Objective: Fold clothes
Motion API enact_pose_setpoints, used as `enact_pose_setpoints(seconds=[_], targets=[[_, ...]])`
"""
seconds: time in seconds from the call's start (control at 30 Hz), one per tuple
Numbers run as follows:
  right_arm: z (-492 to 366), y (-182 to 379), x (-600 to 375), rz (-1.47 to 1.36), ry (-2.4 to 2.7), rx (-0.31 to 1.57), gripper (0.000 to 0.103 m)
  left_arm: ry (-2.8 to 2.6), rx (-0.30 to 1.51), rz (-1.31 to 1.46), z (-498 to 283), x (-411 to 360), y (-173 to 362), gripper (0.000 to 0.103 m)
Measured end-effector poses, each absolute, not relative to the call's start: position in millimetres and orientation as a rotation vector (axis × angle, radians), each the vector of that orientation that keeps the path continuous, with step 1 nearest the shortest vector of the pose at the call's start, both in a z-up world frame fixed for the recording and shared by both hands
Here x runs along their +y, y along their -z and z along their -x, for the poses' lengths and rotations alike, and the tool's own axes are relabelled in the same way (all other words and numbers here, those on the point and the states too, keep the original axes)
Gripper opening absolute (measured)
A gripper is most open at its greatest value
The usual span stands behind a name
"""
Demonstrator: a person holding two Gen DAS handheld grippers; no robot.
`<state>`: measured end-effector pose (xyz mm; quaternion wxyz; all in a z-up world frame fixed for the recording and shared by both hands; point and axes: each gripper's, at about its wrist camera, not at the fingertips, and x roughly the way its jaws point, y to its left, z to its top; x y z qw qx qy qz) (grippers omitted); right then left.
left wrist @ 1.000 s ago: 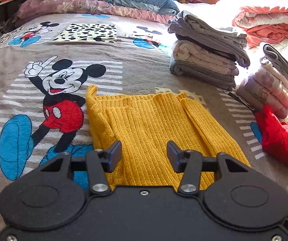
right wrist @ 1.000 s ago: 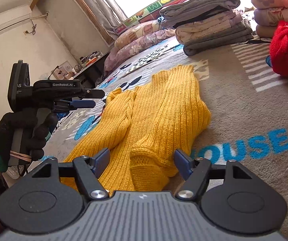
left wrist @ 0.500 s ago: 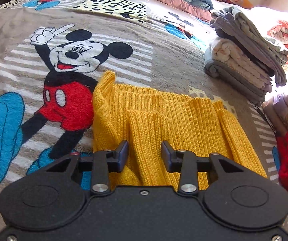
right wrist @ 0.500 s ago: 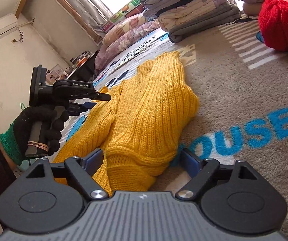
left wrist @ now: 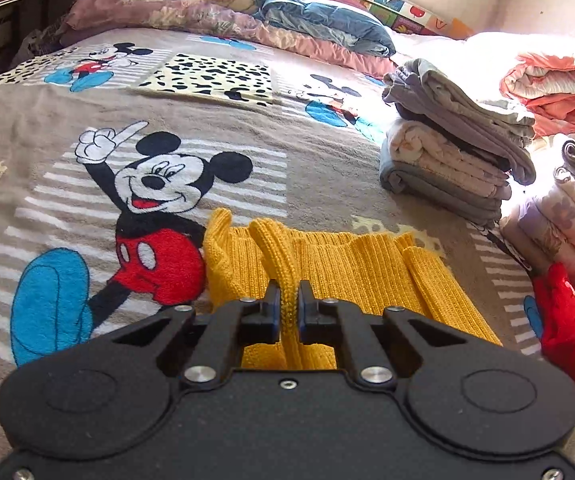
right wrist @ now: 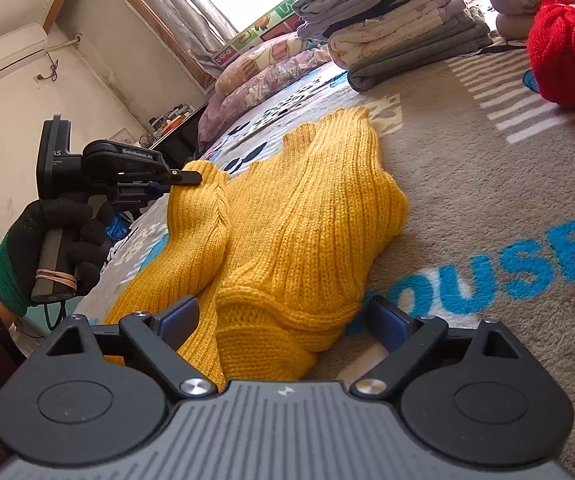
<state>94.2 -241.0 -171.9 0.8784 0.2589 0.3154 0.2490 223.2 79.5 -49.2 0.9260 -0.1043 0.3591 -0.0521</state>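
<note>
A yellow ribbed knit sweater [left wrist: 371, 272] lies partly folded on the grey cartoon-print bedspread [left wrist: 319, 168]. My left gripper [left wrist: 287, 308] is shut on a raised fold of the sweater's near edge. Seen from the right wrist, that same left gripper [right wrist: 185, 182] pinches the sweater [right wrist: 307, 216] at its left side, held by a black-gloved hand [right wrist: 51, 240]. My right gripper [right wrist: 283, 320] stands open, its fingers on either side of the sweater's bunched near corner, which sits between them unpinched.
Stacks of folded grey and pale clothes [left wrist: 451, 140] stand at the back right, with an orange bundle [left wrist: 555, 88] behind. A red knit garment [left wrist: 571, 320] lies at the right edge. Pillows [left wrist: 215, 8] line the far side. The bedspread spreads leftward.
My left gripper has gone from open to shut on a fold of the sweater and lifted it slightly. The right gripper has moved closer around the sweater's near corner, still open.
</note>
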Motion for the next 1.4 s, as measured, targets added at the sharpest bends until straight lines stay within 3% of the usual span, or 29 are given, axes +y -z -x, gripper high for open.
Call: enact_pose_setpoints(seconds=[0.4,1.13,1.27,1.3,1.4], targets=[[-89.4,170.7,-232.2,-0.465,-0.513,0.637,0.092,-0.070,0.647,0.239,-156.8,164.9,26.8,0.006],[-81.4,168.9,-228.5,-0.417,-0.505,0.643,0.095,-0.316,0.647,0.429,-84.9,265.9,66.9,0.006],[-81.6,168.7,-227.9,-0.410,-0.505,0.643,0.096,-0.492,0.792,0.482,-86.5,283.0,90.8,0.014],[-81.6,168.5,-227.6,-0.406,-0.505,0.644,0.096,-0.541,0.840,0.501,-87.3,289.5,99.2,0.021],[-81.5,167.9,-226.8,-0.399,-0.504,0.646,0.096,-0.586,0.815,0.510,-77.0,292.3,96.5,0.025]])
